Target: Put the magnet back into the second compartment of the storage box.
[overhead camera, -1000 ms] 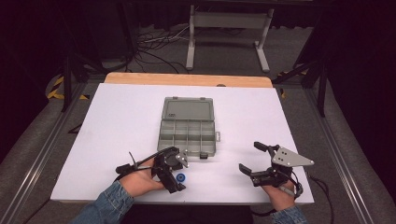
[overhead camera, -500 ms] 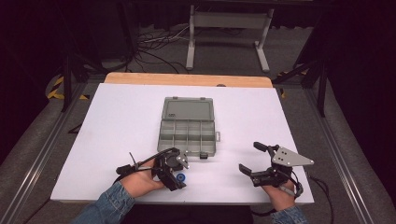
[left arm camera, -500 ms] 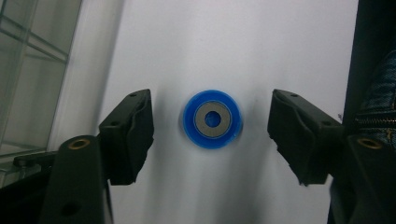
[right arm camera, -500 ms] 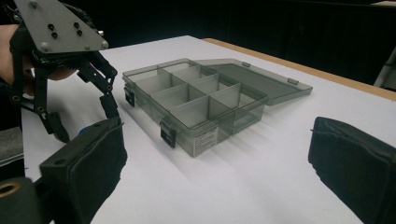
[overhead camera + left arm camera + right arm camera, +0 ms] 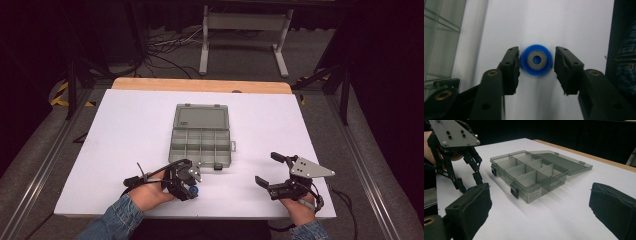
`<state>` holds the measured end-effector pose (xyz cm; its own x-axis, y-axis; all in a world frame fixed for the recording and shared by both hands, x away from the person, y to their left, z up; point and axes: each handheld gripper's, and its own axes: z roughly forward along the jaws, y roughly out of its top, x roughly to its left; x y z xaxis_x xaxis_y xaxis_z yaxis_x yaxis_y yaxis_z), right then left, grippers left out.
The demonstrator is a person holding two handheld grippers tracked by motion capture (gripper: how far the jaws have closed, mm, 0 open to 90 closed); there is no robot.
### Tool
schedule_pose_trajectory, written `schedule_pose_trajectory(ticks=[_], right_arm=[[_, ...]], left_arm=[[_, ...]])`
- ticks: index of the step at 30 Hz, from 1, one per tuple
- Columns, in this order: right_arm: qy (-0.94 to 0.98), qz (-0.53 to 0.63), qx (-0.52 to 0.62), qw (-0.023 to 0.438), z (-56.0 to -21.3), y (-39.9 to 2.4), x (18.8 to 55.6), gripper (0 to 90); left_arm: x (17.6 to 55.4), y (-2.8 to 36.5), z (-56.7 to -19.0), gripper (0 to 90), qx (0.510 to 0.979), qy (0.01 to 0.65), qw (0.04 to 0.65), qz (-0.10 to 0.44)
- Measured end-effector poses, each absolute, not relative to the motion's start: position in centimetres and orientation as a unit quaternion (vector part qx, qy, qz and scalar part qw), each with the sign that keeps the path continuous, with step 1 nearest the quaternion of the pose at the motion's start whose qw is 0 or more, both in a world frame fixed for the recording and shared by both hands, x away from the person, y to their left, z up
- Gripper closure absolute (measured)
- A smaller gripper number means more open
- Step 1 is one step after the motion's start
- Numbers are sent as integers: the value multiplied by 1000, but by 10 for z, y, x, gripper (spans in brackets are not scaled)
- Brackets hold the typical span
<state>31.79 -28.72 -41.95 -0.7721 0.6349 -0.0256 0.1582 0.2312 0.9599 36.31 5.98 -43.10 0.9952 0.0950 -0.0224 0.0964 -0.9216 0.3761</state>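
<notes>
Blue wheel (image 5: 536, 60) flat on white worktop (image 5: 125, 130), btwn spread jaws of left tool (image 5: 536, 66), not pinched. Right tool (image 5: 278, 172) spread wide, empty. Compartment box (image 5: 201, 136) lid open.

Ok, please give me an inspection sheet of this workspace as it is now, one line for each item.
Surface: white table with a wooden far edge; no marks seen.
Job's things: grey box at mid-table, lid open and laid flat, compartments look empty; blue wheel lying flat on the table near the box.
Clutter: nothing seen.
Grippers: left gripper points down, jaws open on either side of the wheel, one jaw close to it or touching; right gripper open, holding nothing, right of the box.
Cables: a cable trails from each gripper; loose cables on the floor beyond the table.
Surroundings: dark room, metal stand behind the table, rails along both sides.
</notes>
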Motion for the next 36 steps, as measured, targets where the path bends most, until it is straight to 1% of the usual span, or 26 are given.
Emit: schedule_pose_trajectory(ticks=[4,18,36], right_arm=[[755,562,263,212,-420,-287,318,45],[755,562,263,212,-419,-287,318,45],[754,562,264,213,-419,-287,318,45]], left_arm=[[362,59,-430,618,981,47,187,3],[360,57,-425,622,982,37,185,3],[358,63,-387,623,974,39,222,18]])
